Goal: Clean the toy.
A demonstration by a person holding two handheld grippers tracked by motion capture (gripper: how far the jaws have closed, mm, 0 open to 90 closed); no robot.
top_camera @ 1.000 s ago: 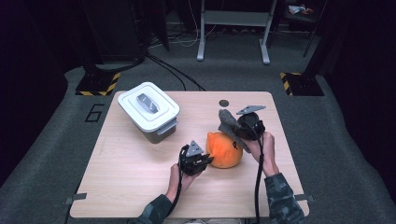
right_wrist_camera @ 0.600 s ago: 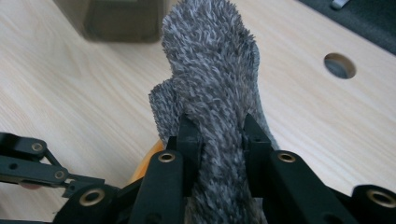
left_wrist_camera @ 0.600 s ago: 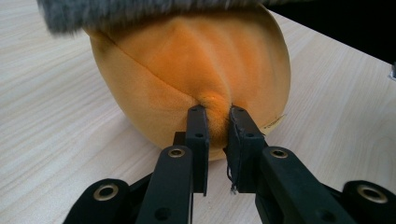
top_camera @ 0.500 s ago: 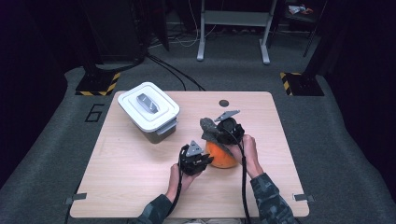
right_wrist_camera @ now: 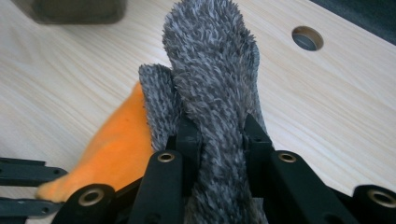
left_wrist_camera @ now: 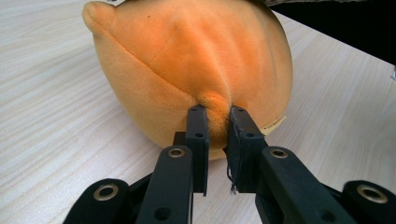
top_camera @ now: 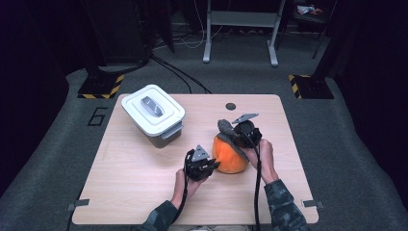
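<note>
Right tongs (top_camera: 230, 131) shifted left, floor numeral (top_camera: 97, 117) (reads 6)

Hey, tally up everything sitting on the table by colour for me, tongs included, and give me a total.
Orange: 1, the plush ball
Grey: 1, the furry piece on top of it
White-lidded: 1, the storage box
Black: 2, the left tongs and right tongs
Total: 5

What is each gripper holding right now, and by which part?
Left gripper pinches a fold of the orange plush toy's side; right gripper clamps its grey furry part.
</note>
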